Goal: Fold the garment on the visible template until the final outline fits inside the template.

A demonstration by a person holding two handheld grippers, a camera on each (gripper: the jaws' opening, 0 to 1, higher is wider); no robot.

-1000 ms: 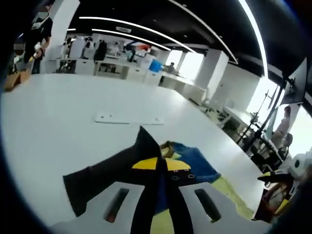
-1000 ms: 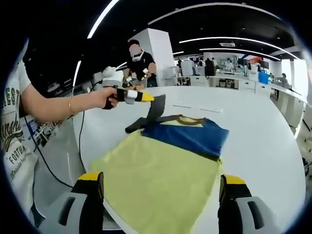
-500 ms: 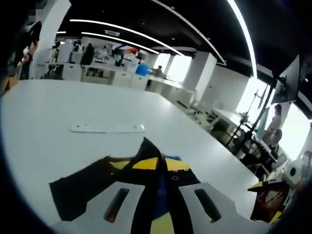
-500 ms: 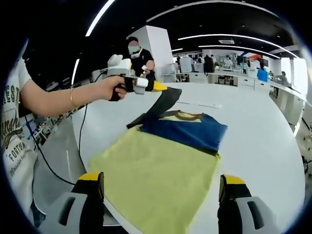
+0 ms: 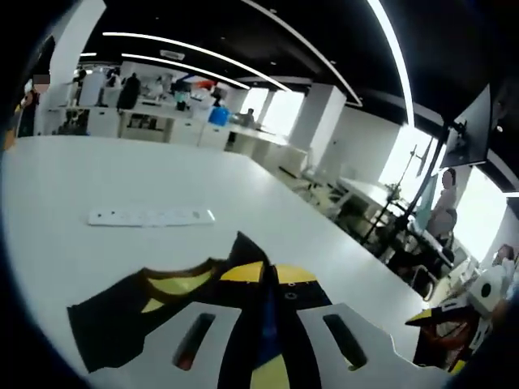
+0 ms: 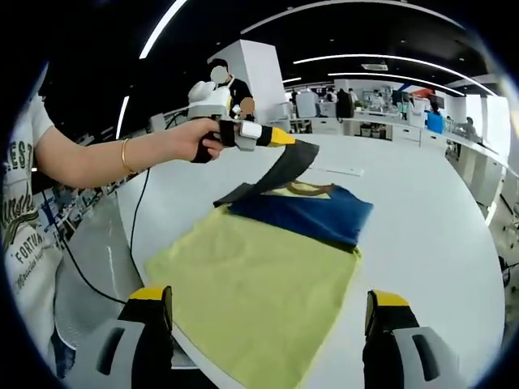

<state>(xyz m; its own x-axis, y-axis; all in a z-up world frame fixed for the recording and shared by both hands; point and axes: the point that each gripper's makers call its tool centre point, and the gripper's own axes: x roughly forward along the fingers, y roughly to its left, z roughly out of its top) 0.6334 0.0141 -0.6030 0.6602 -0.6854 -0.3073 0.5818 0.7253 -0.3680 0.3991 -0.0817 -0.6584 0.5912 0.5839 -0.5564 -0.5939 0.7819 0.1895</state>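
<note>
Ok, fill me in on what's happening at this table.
A person is folding a T-shirt on a white table with a handheld gripper in each hand. The left gripper is shut on the dark sleeve and holds it lifted above the shirt's blue upper part. The right gripper is open, its jaws wide apart at the near edge of the yellow lower part, holding nothing. A white strip lies farther out on the table.

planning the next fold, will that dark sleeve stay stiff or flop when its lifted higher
Likely floppy: the sleeve hangs slack from the left gripper down to the shirt. Probably light, since one pinch holds it up. It may drag the shirt body along the table.
</note>
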